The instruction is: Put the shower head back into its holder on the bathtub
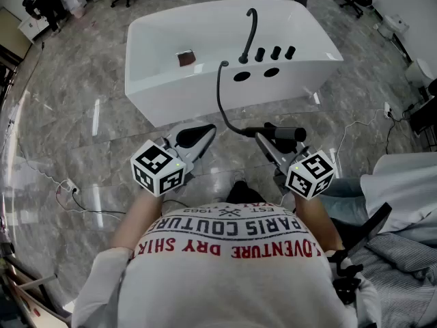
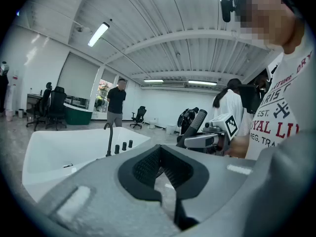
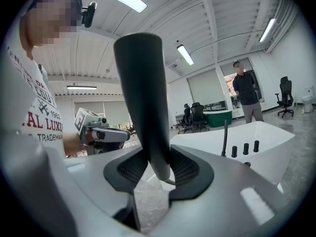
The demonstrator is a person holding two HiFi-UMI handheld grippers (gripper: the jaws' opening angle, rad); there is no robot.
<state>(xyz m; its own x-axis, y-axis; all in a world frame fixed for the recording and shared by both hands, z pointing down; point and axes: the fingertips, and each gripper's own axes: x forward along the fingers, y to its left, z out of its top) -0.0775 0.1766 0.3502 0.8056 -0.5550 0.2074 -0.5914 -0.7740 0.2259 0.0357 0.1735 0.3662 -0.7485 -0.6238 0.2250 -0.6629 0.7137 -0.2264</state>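
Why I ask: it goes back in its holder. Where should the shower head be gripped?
Grip the shower head mid-handle from the side, jaws across it. The right gripper pinches it at the narrow end by the hose, which probably must stay free to seat.

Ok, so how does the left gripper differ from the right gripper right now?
The left gripper is shut with nothing between its jaws; the right gripper is closed on the black shower head. The left gripper touches no hose; a black hose runs from the bathtub to the shower head in the right gripper. Both are hand-held and point toward the bathtub.
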